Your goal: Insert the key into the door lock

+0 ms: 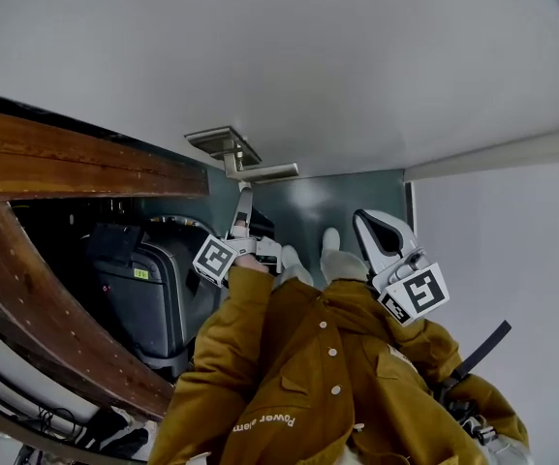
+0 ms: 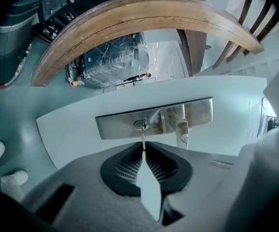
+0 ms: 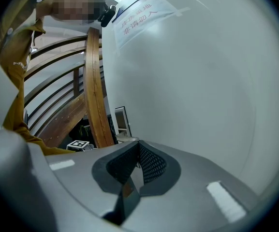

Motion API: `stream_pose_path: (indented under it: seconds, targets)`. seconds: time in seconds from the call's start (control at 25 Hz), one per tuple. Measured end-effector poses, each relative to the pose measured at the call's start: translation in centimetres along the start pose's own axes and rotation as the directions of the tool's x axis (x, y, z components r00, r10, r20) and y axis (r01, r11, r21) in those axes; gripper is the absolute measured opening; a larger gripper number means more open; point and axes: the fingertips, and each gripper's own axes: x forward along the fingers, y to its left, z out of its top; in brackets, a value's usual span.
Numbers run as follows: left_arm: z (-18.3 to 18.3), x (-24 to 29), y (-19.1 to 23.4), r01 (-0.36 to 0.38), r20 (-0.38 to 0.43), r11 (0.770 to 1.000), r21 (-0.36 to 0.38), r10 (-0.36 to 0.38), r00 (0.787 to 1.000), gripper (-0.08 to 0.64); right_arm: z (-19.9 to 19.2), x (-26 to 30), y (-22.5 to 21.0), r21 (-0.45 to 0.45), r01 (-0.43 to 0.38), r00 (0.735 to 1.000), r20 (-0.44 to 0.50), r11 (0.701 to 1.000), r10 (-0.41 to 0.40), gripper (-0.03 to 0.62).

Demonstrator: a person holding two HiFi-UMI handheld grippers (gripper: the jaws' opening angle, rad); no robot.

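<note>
In the left gripper view my left gripper [image 2: 143,147] is shut on a thin silver key [image 2: 142,138]. The key's blade runs straight ahead and its tip meets the keyhole [image 2: 140,125] in the brushed metal lock plate [image 2: 115,124] on the white door [image 2: 81,144]. The lever handle [image 2: 182,128] sits just right of the keyhole. The head view shows the left gripper [image 1: 243,206] pointing at the lock plate [image 1: 219,143] under the handle [image 1: 264,171]. To the right, my right gripper [image 1: 366,223] is held apart from the lock. It [image 3: 138,146] is shut with nothing in it, facing bare door.
A curved wooden railing [image 1: 76,163] runs along the left, with a black case [image 1: 148,289] behind it. A paper notice [image 3: 139,16] is taped on the door. The person's shoes [image 1: 329,255] stand on the grey floor below the door.
</note>
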Motion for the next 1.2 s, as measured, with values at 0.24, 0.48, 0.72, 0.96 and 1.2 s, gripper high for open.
stream_pose_path:
  seconds: [0.24, 0.48, 0.72, 0.96, 1.2]
  targets:
    - [0.1, 0.0, -0.2, 0.018, -0.002, 1.0, -0.02, -0.018, 1.0, 0.026, -0.5, 0.3, 0.2, 0.002, -0.018, 1.0, -0.01, 1.0, 0.018, 0.006]
    - [0.5, 0.3, -0.3, 0.029, -0.003, 0.999, -0.032, -0.029, 1.0, 0.026, -0.6, 0.4, 0.4, -0.001, -0.023, 1.0, -0.016, 1.0, 0.023, 0.006]
    - [0.5, 1.1, 0.1, 0.067, -0.055, 0.994, -0.089, -0.072, 0.996, 0.028, -0.6, 0.3, 0.7, -0.003, -0.025, 1.0, -0.019, 1.0, 0.025, 0.006]
    - [1.3, 1.5, 0.3, 0.096, -0.148, 0.992, -0.084, -0.107, 0.983, 0.028, -1.1, 0.1, 1.8, -0.008, -0.033, 0.999, -0.025, 0.999, 0.033, 0.006]
    - [1.9, 3.2, 0.4, 0.125, -0.2, 0.988, -0.086, -0.141, 0.97, 0.028, -1.9, -0.5, 2.4, -0.004, -0.022, 0.999, -0.029, 1.0, 0.022, 0.006]
